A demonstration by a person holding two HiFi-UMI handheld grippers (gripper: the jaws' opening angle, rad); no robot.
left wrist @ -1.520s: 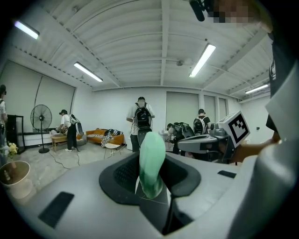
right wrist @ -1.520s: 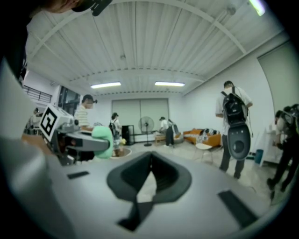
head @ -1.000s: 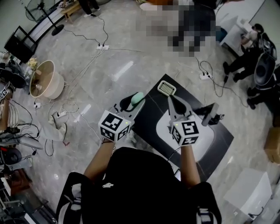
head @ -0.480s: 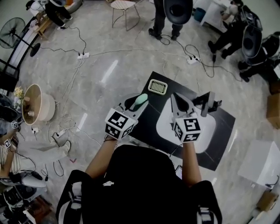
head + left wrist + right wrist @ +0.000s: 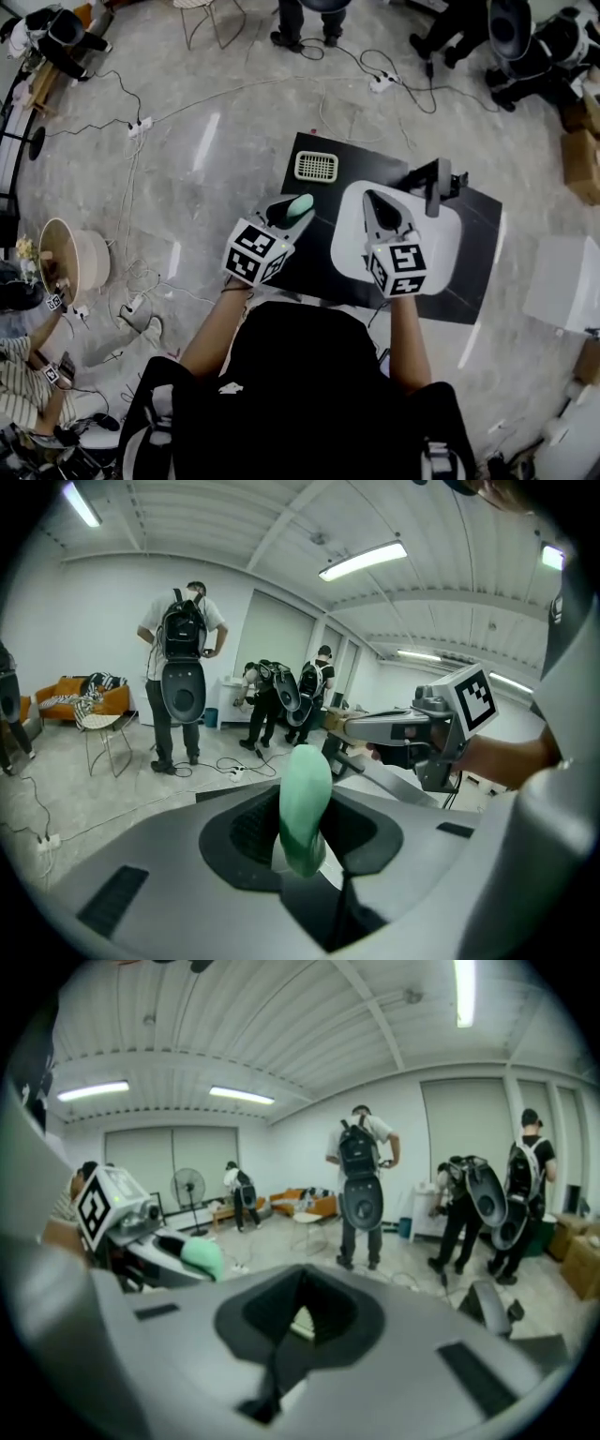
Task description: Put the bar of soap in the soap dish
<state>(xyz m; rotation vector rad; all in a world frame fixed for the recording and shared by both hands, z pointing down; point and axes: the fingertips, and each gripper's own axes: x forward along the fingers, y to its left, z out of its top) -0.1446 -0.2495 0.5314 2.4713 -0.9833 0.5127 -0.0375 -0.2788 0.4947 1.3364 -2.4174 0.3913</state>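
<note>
The soap (image 5: 299,204) is up in the air, pinched in the left tongs (image 5: 293,210), over the left edge of the black worktop (image 5: 469,281). The dish (image 5: 316,166) sits beyond it near the far left corner, well short of contact and empty as far as the head view shows.

The left gripper view shows the pale green bar (image 5: 305,803) standing on edge, each side of the tongs pressing a broad face. The hold is low on the bar, so most of it pokes out past the tips.

It looks a smooth, rounded, glossy piece, and that shape likely wants to squirt out if squeezed near an end. It is probably light and firm, though hard pads could dent it. The best hold looks to be across the broad faces at the middle, where the sides run closest to parallel. With this end-heavy grip it may pivot as the tongs tip down.

The right tongs (image 5: 377,200) hang over the white basin (image 5: 445,239), pressed together with nothing between them, and they are well apart from the soap.
</note>
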